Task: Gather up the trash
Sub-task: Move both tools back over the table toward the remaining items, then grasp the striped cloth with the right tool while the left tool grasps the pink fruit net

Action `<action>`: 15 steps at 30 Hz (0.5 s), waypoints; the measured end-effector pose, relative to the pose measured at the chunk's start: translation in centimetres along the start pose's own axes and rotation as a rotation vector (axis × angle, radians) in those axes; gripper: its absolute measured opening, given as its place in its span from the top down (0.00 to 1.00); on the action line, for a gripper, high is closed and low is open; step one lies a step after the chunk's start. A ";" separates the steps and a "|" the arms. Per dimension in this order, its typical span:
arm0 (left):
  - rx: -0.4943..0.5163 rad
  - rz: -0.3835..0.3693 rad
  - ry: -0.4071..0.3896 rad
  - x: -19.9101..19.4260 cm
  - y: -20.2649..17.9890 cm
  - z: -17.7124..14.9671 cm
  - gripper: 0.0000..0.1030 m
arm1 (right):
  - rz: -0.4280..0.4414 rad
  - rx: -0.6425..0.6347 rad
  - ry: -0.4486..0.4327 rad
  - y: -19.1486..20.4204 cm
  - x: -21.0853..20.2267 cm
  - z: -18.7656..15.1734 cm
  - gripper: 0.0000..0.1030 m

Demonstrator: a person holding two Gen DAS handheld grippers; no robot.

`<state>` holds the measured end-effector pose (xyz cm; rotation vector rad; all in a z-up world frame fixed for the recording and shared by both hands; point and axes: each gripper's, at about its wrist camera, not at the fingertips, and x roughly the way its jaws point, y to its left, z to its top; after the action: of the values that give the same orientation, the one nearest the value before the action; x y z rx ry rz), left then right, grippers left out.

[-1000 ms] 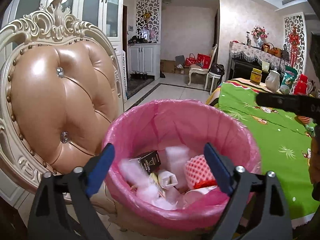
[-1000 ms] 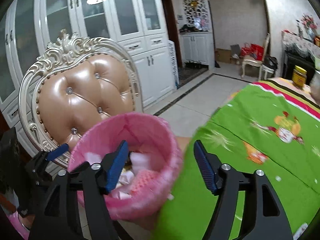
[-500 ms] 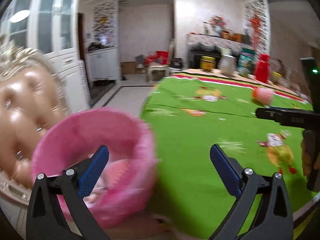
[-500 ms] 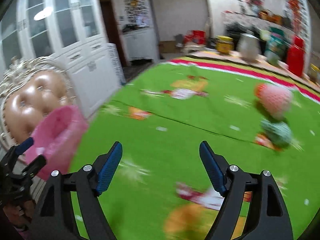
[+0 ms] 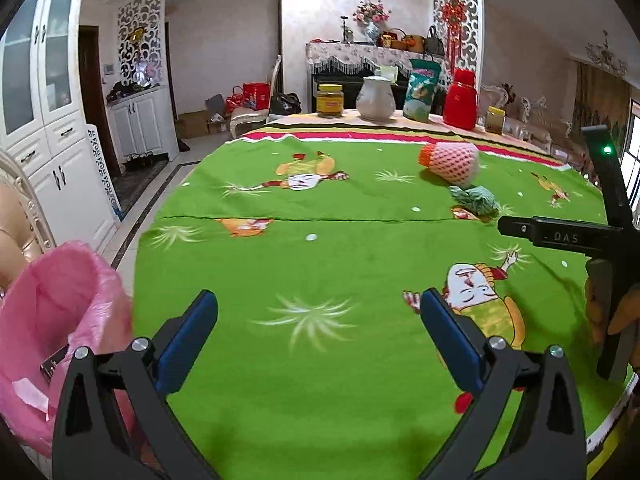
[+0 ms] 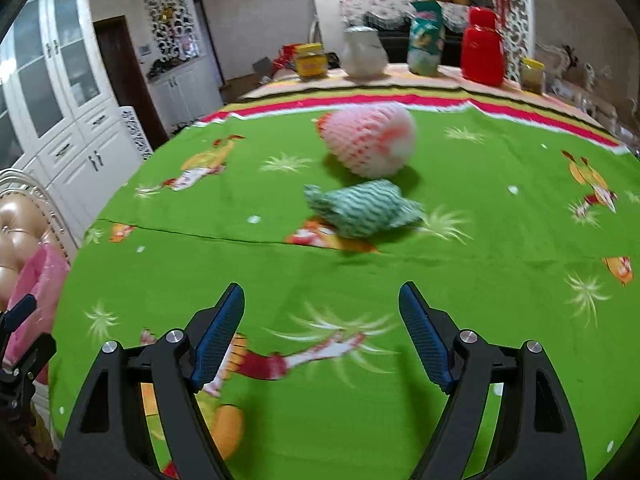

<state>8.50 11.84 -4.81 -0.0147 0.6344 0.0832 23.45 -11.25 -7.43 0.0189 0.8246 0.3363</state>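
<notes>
I am looking across a green tablecloth point(image 5: 320, 264) printed with cartoon figures, its far edge showing red and dark stripes. Along that far edge a yellow-lidded jar point(image 5: 330, 100), a white jug point(image 5: 375, 98), a teal bag point(image 5: 420, 90), a red thermos point(image 5: 460, 99) and a small jar point(image 5: 494, 119) are standing in a row from left to right. White cabinets point(image 5: 60, 152) are lining the left wall, a tan tufted chair point(image 6: 16, 236) is showing at the near left, and a flower vase point(image 5: 371, 26) is sitting on a lace-draped piano point(image 5: 360, 60) at the far wall.
</notes>
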 end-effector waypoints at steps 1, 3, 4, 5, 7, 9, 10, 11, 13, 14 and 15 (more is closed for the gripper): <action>0.007 0.000 0.001 0.2 -0.1 0.1 0.05 | -0.010 0.004 0.014 -0.3 0.4 0.2 0.24; 0.022 0.003 0.007 0.6 -0.8 0.3 0.05 | -0.031 -0.002 0.035 -0.5 1.4 0.9 0.21; 0.025 0.003 0.008 0.7 -0.8 0.4 0.05 | -0.040 -0.005 0.044 -0.6 1.7 1.1 0.21; 0.028 0.003 0.011 0.9 -1.0 0.4 0.05 | -0.050 -0.007 0.053 -0.8 2.2 1.5 0.21; 0.029 0.005 0.015 1.2 -1.1 0.6 0.05 | -0.062 -0.014 0.073 -1.0 3.5 2.5 0.20; 0.028 0.009 0.020 1.6 -1.0 0.7 0.05 | -0.084 -0.029 0.090 -1.0 4.9 3.5 0.18; 0.027 0.011 0.022 1.7 -0.9 0.7 0.05 | -0.095 -0.039 0.100 -1.0 5.7 4.1 0.18; 0.026 0.013 0.025 1.8 -0.9 0.8 0.05 | -0.100 -0.042 0.105 -1.0 6.2 4.4 0.18; 0.026 0.018 0.030 2.1 -0.8 0.9 0.05 | -0.110 -0.047 0.121 -0.9 7.5 5.2 0.18; 0.026 0.021 0.033 2.1 -0.6 0.9 0.05 | -0.112 -0.047 0.128 -0.9 8.1 5.4 0.18; 0.027 0.024 0.036 2.3 -0.5 1.0 0.05 | -0.115 -0.046 0.135 -0.9 8.7 5.6 0.18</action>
<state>10.97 11.52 -5.36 0.0176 0.6716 0.0977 33.20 -8.90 -9.96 -0.0949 0.9471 0.2499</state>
